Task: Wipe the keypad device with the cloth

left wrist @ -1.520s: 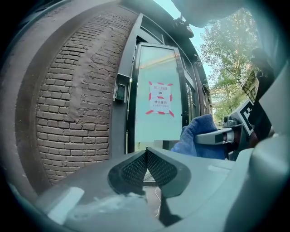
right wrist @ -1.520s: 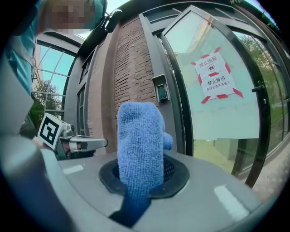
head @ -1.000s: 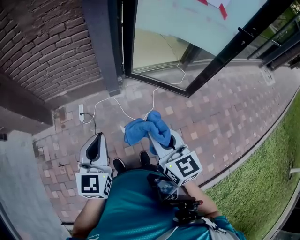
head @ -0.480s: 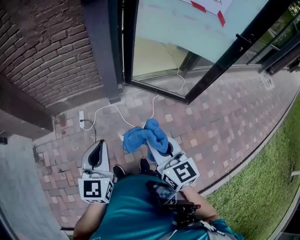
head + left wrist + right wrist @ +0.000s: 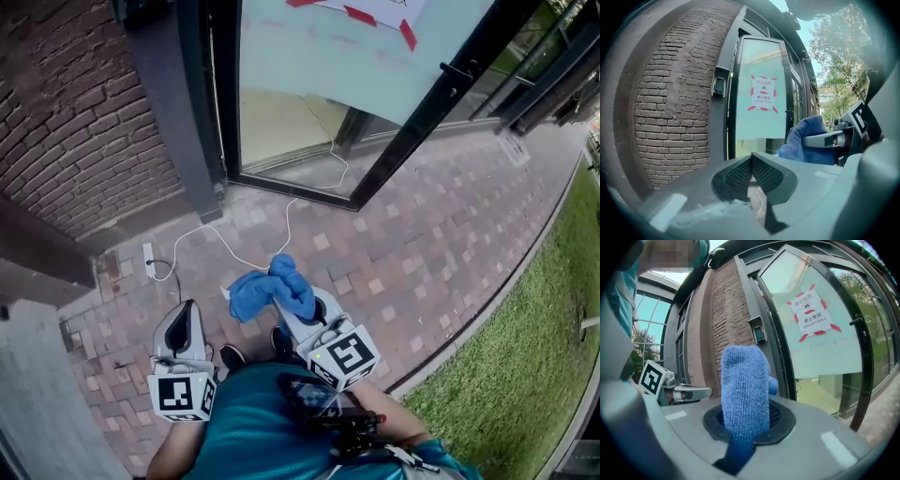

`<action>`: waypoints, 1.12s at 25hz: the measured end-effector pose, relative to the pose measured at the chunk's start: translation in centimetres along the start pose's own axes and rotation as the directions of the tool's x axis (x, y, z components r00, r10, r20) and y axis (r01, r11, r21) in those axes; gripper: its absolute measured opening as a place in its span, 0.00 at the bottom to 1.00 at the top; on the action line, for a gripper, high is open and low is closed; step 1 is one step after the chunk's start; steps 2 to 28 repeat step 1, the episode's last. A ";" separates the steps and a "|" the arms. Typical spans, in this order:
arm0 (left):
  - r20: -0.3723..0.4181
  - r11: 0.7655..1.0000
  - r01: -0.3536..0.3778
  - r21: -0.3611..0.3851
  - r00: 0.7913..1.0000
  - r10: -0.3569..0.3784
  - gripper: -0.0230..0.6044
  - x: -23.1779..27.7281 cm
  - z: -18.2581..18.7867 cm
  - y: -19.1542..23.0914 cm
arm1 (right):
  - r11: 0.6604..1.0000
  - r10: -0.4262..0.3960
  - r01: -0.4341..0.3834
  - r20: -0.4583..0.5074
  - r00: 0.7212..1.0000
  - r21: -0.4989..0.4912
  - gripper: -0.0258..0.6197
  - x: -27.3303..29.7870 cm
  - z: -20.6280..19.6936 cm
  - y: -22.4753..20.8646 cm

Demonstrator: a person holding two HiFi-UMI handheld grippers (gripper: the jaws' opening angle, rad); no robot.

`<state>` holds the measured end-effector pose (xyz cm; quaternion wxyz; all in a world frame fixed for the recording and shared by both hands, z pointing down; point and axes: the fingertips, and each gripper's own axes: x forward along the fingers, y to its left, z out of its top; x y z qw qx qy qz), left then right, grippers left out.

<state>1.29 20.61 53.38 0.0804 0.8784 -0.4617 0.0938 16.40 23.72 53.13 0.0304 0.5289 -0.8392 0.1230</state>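
Approach judged in hand; cloth [image 5: 743,380] clamped in right gripper [image 5: 749,420]; left gripper [image 5: 751,164] clenched empty; keypad device [image 5: 720,86], at wall edge, to be reached next.

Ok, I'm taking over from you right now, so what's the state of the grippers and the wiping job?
Left gripper: jaws shut, empty.
Right gripper: jaws shut on the blue cloth, which sticks up past them.
Keypad device: on the dark frame between the brick wall and the glass door, ahead, not touched by the cloth.
Done: cloth gripped.
To do: bring the cloth to the keypad device and wipe it.
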 end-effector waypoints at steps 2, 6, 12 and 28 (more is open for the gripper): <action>-0.002 1.000 -0.002 -0.001 1.000 0.002 0.04 0.0 0.1 0.0 | 1.000 0.001 -0.001 0.002 1.000 -0.001 0.10 0.0 0.0 0.0; -0.002 1.000 -0.002 -0.001 1.000 0.002 0.04 0.0 0.1 0.0 | 1.000 0.001 -0.001 0.002 1.000 -0.001 0.10 0.0 0.0 0.0; -0.002 1.000 -0.002 -0.001 1.000 0.002 0.04 0.0 0.1 0.0 | 1.000 0.001 -0.001 0.002 1.000 -0.001 0.10 0.0 0.0 0.0; -0.002 1.000 -0.002 -0.001 1.000 0.002 0.04 0.0 0.1 0.0 | 1.000 0.001 -0.001 0.002 1.000 -0.001 0.10 0.0 0.0 0.0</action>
